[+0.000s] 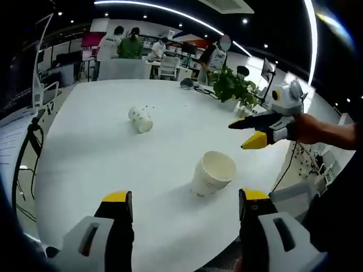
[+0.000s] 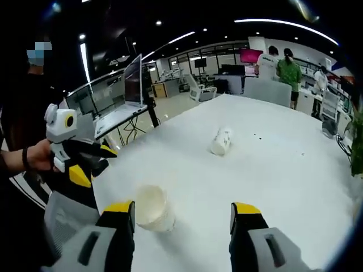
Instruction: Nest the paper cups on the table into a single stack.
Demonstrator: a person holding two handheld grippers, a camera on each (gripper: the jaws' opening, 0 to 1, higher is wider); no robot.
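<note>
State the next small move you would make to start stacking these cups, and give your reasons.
Probably bring the left tool forward and close it on the near cup. That cup lies tilted just ahead of the open tool, while the far cup lies on its side further across the table. The right tool is also open and holds nothing.

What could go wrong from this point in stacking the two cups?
The far paper cup lies on its side, so a nudge from a jaw may roll it across the table. The near paper cup stands tilted close to the table edge; a clumsy grab by the open left gripper or right gripper might tip it off or crush its thin rim.
</note>
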